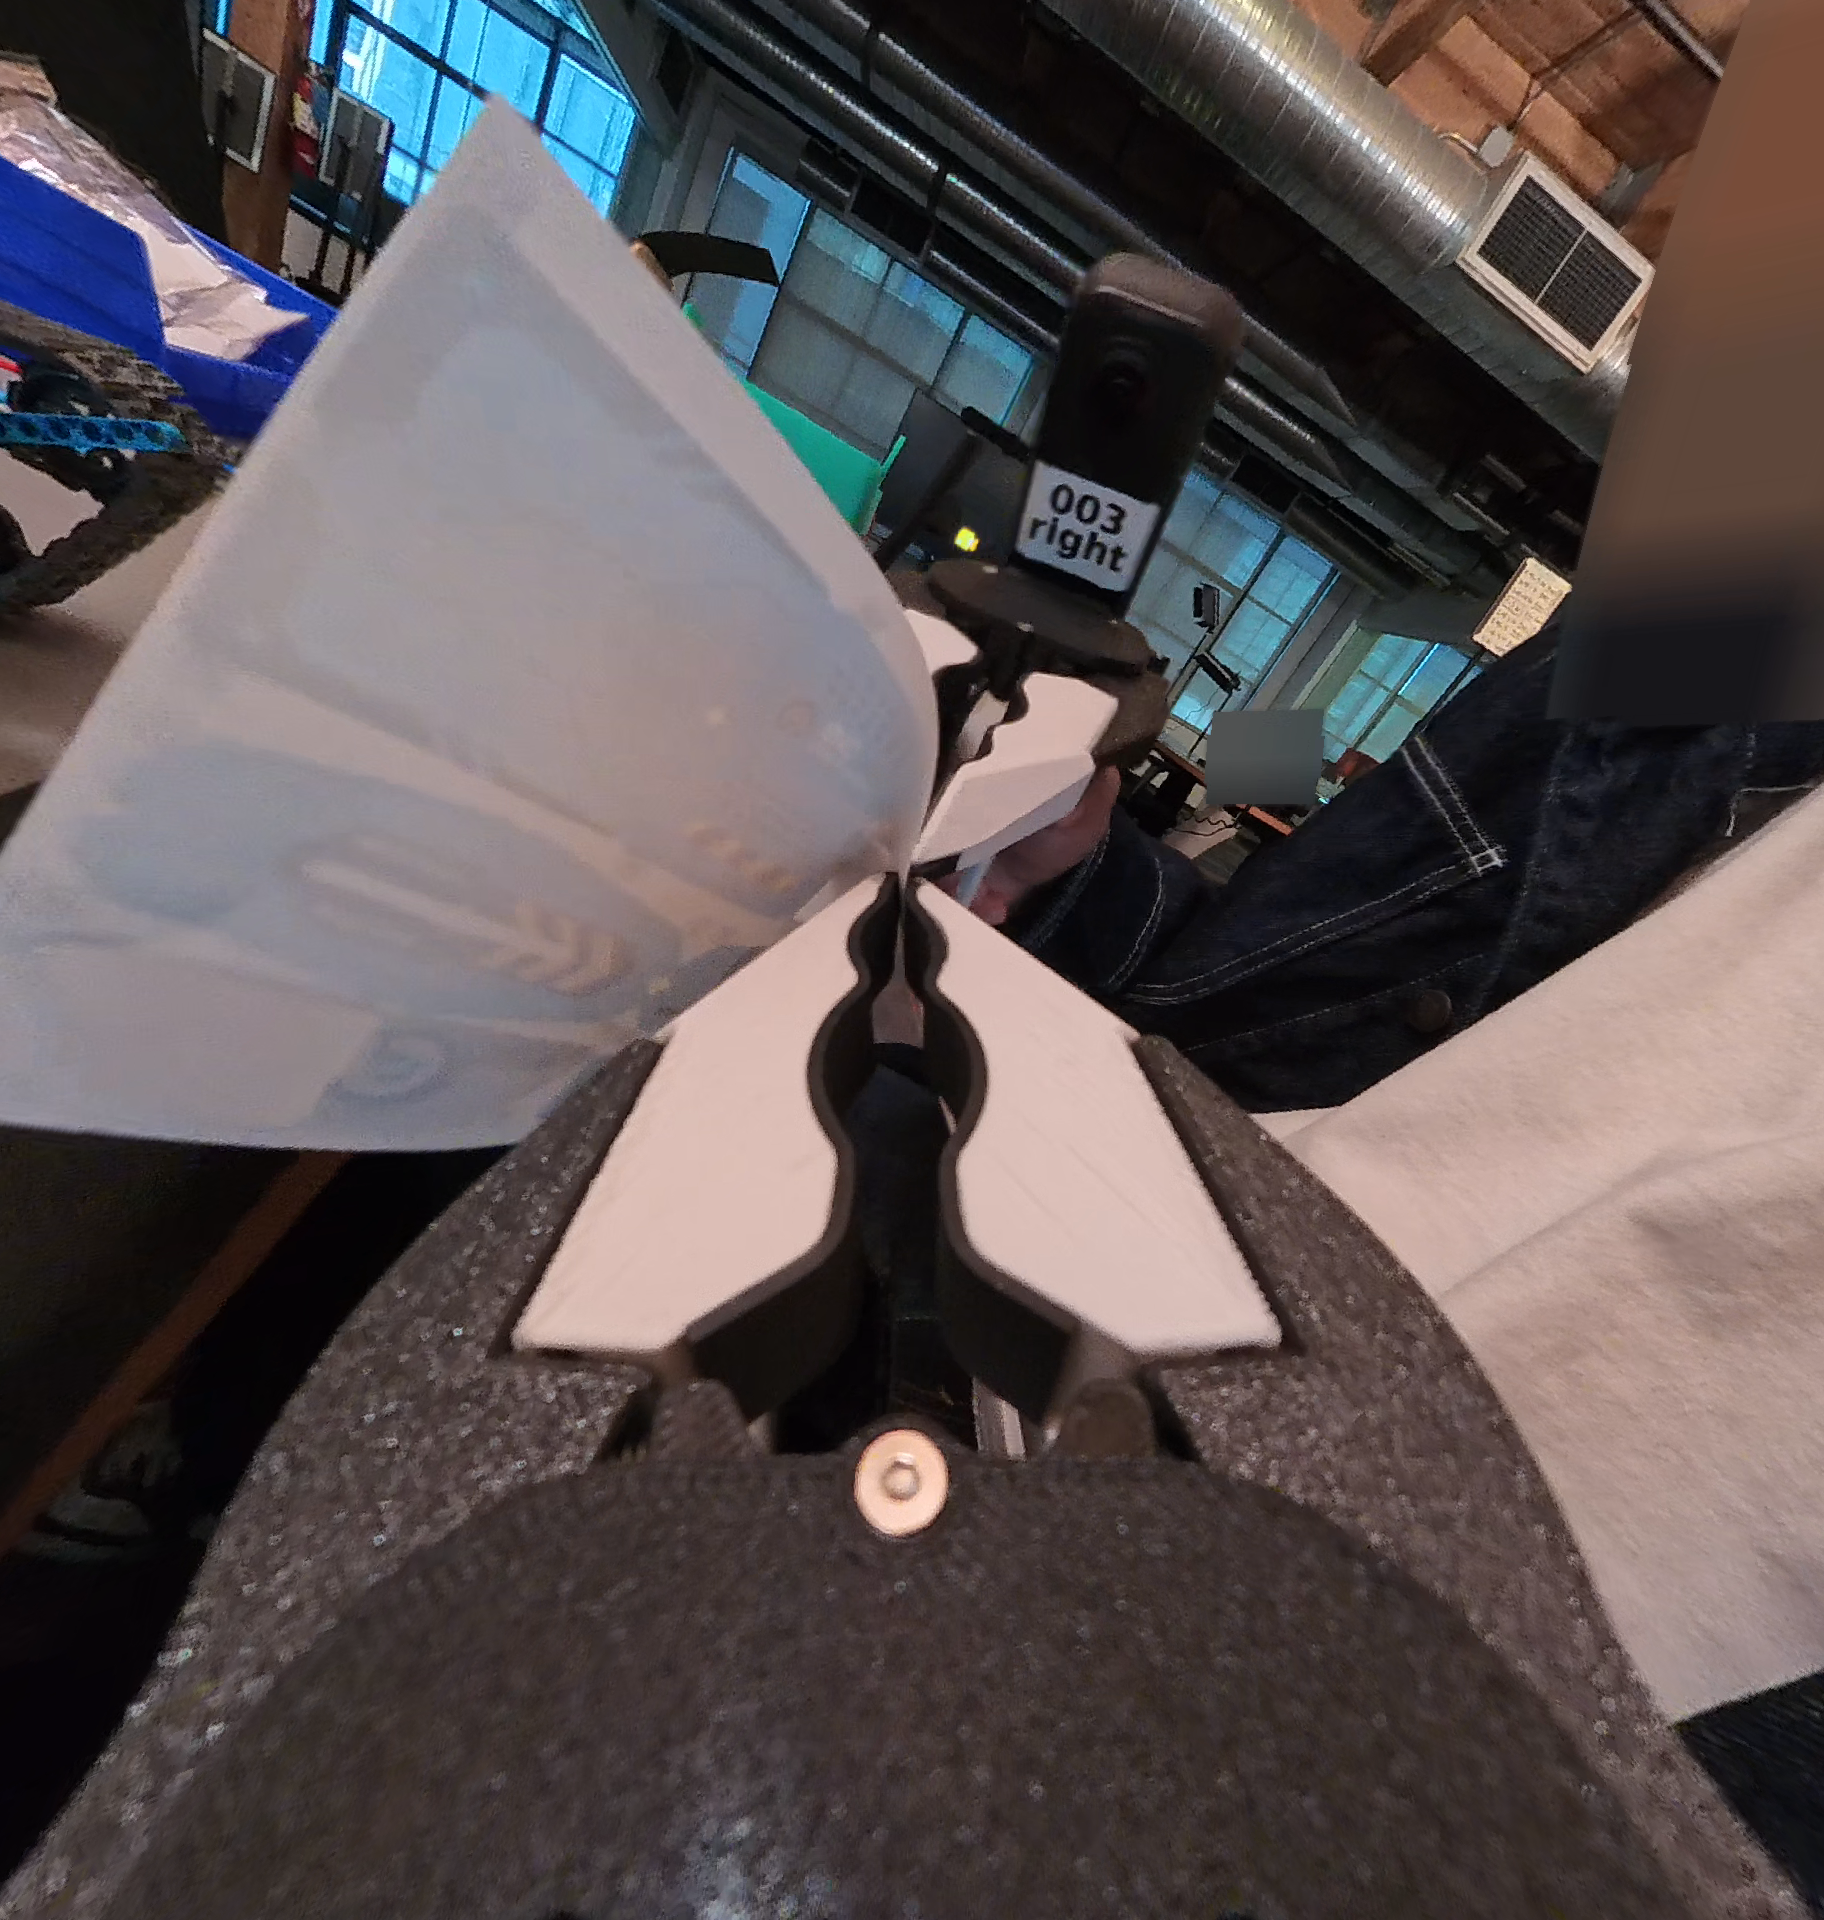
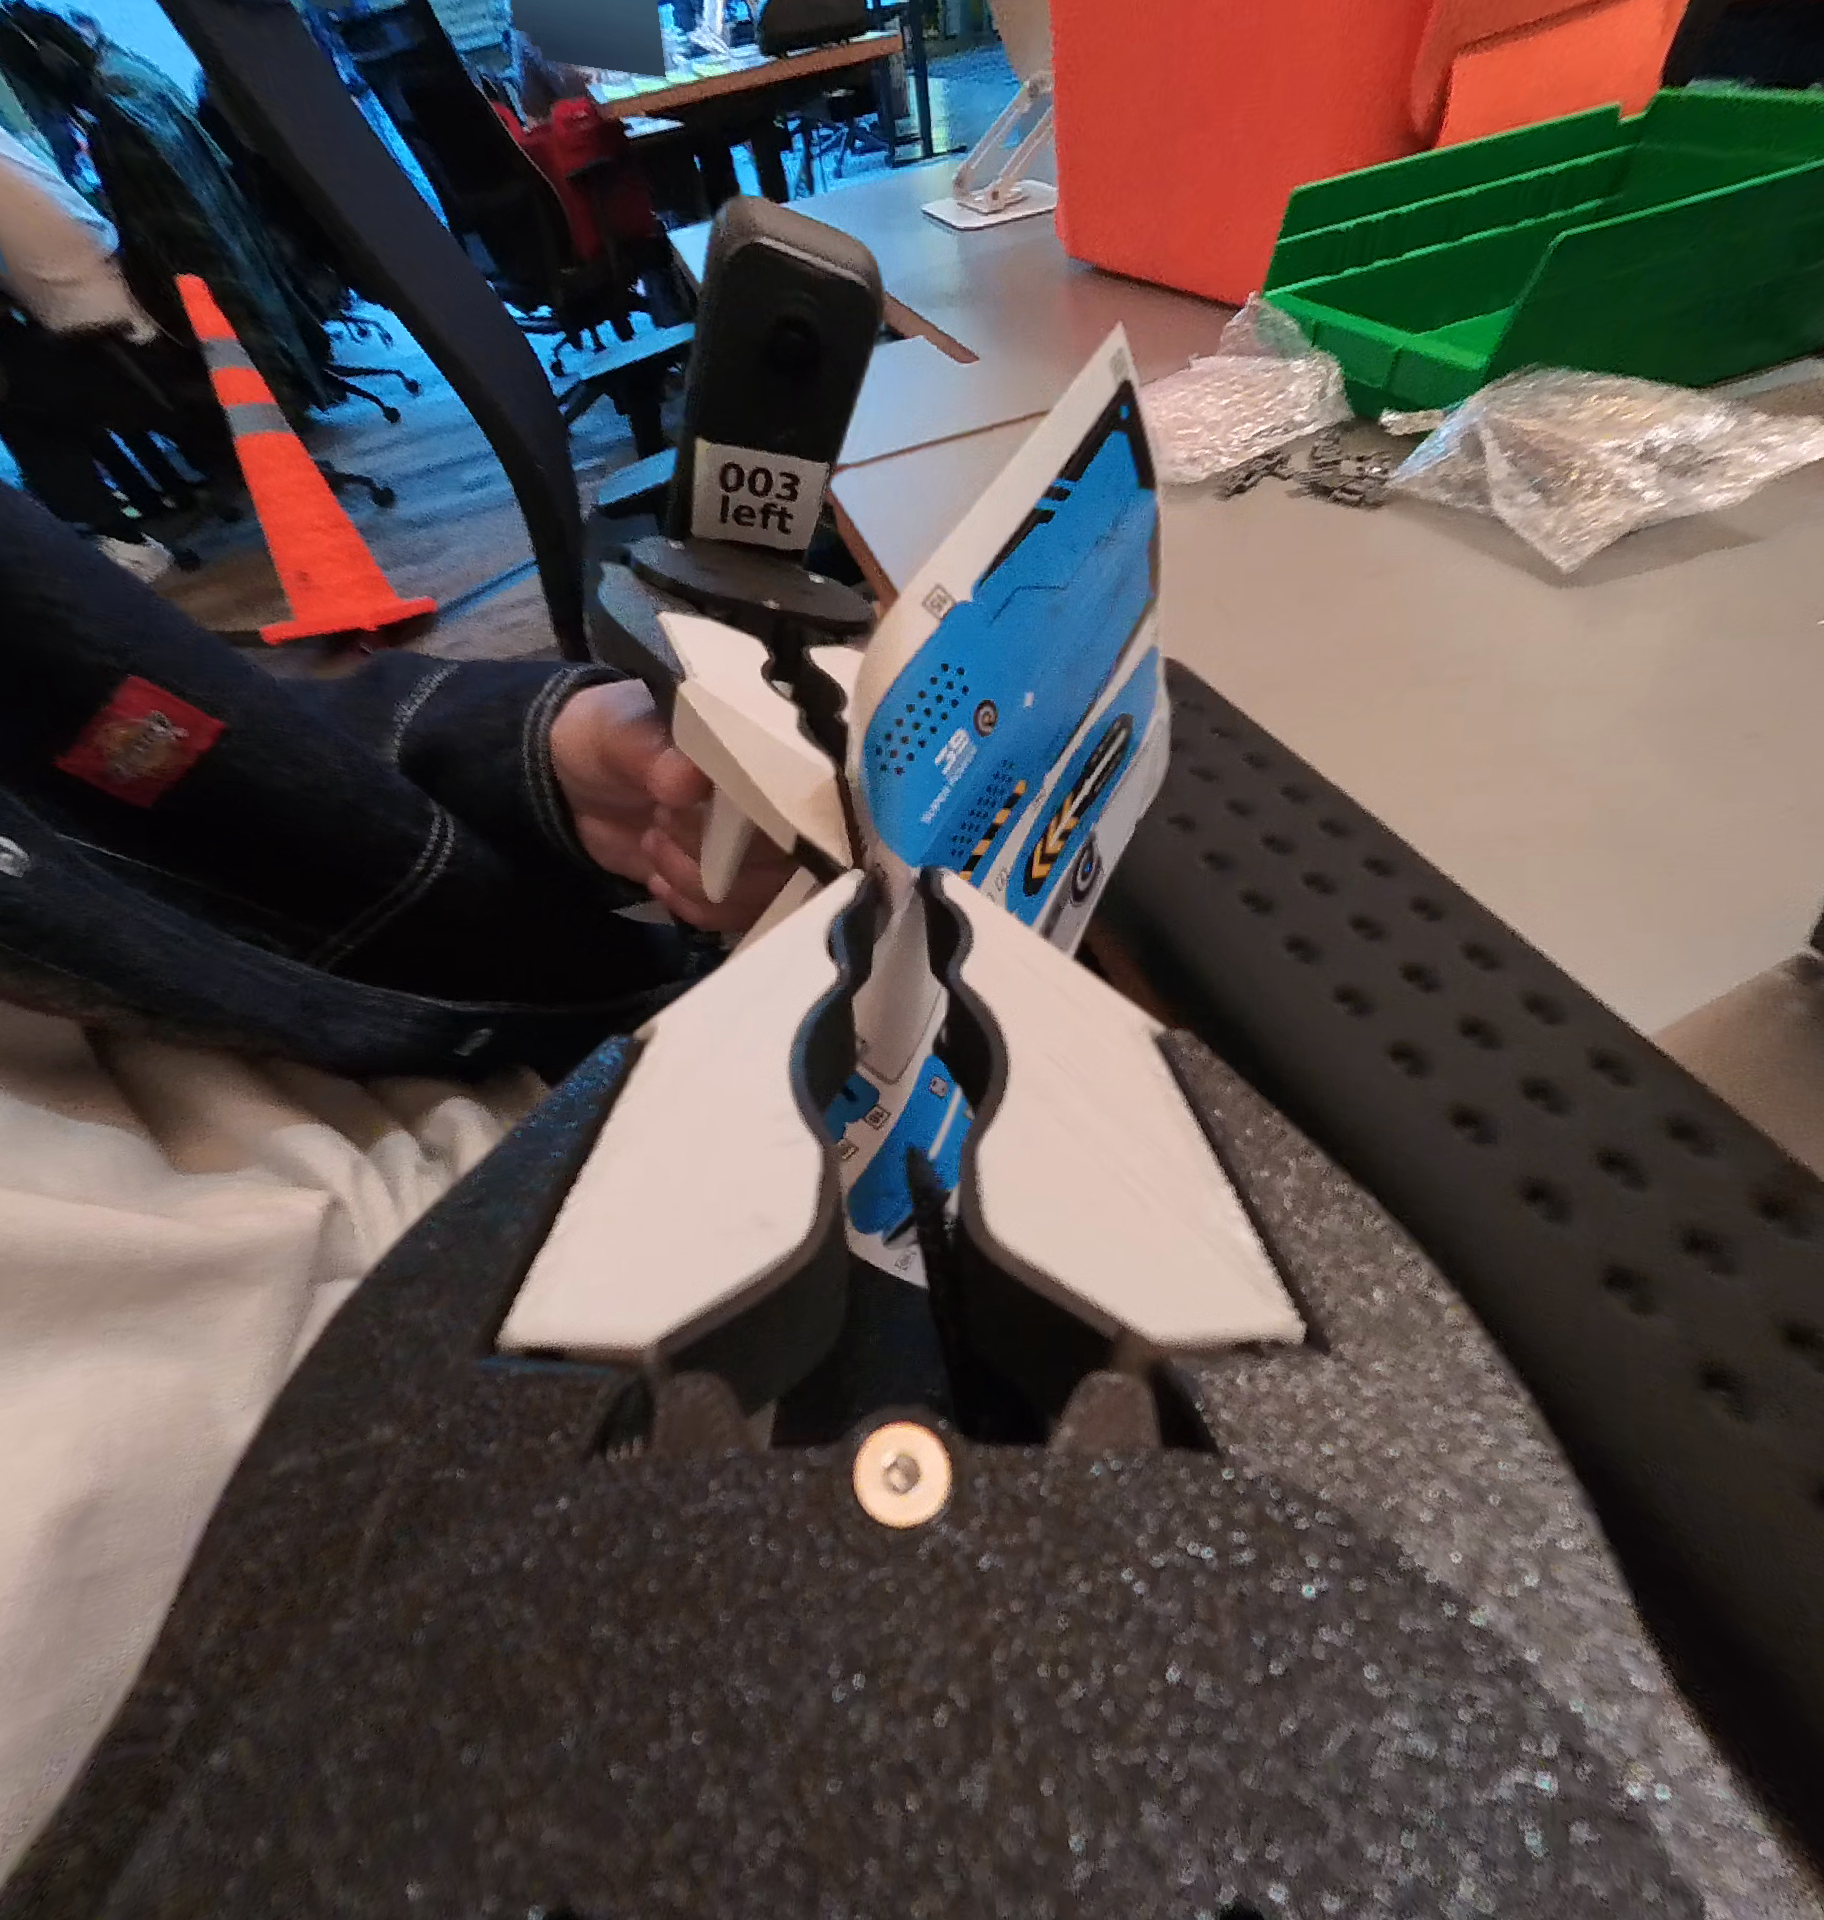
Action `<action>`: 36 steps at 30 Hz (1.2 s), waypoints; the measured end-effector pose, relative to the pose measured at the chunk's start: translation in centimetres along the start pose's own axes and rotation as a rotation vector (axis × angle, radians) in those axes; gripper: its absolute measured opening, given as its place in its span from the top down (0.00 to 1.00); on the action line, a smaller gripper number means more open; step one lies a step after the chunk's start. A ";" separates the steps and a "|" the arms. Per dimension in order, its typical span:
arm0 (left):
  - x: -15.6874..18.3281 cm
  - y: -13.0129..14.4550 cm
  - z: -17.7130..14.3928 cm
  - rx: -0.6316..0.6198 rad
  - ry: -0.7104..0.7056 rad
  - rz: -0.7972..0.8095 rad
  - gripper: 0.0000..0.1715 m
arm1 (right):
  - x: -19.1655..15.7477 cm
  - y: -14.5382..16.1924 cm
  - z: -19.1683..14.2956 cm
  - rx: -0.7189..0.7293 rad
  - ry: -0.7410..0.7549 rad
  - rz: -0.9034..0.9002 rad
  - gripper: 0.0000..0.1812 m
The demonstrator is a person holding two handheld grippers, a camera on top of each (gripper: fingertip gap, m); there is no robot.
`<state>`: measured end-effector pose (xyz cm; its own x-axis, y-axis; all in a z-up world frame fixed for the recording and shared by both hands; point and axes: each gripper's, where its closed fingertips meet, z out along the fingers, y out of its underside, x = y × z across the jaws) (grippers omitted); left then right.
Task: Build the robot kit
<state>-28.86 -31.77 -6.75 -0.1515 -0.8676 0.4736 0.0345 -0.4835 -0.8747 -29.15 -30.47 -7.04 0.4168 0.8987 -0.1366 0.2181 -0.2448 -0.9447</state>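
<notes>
A sticker sheet (image 2: 1033, 707), printed with blue, black and yellow shapes, is held upright between both grippers above a person's lap. My right gripper (image 2: 900, 894) is shut on its lower part, and the sheet runs down between the fingers. My left gripper (image 1: 900, 896) is shut on a corner of the same sheet, whose pale white back (image 1: 472, 644) fills the left of that view. The two grippers face each other, tips almost touching. The left gripper (image 2: 840, 831) shows in the right wrist view and the right gripper (image 1: 934, 831) in the left wrist view, each held by a hand.
A grey table (image 2: 1459, 675) carries a green bin (image 2: 1614, 229), an orange box (image 2: 1251, 125) and bubble wrap (image 2: 1614, 457). A black perforated chair part (image 2: 1459, 987) lies close on the right. A blue bin (image 1: 77, 249) and a tracked toy vehicle (image 1: 56, 436) stand to the left. An orange cone (image 2: 284, 488) is on the floor. My two grippers' fingertips are within a few centimetres of each other.
</notes>
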 end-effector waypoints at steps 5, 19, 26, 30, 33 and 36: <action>-1.1 0.5 0.0 -0.025 -0.060 -0.002 1.00 | 0.8 0.6 0.2 -0.040 0.109 -0.146 0.96; -0.7 0.5 0.2 -0.014 -0.039 -0.002 1.00 | 0.0 0.4 -0.9 0.026 -0.087 0.079 0.97; -0.8 0.9 0.3 -0.034 -0.045 0.000 1.00 | 0.3 0.6 -0.5 0.022 -0.079 0.098 1.00; -1.1 1.0 0.4 -0.039 -0.062 -0.001 1.00 | 0.9 1.1 -0.4 -0.011 -0.032 0.072 0.98; -1.1 1.0 0.3 -0.037 -0.065 0.001 1.00 | 0.8 1.2 -0.5 -0.019 -0.042 0.079 0.96; -1.1 0.9 0.3 -0.037 -0.065 0.001 1.00 | 0.5 1.3 -0.4 -0.019 -0.062 0.096 0.97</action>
<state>-28.40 -31.28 -8.08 -0.0870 -0.8745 0.4772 -0.0017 -0.4789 -0.8779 -28.33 -30.41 -8.21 0.3812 0.8914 -0.2451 0.1966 -0.3372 -0.9207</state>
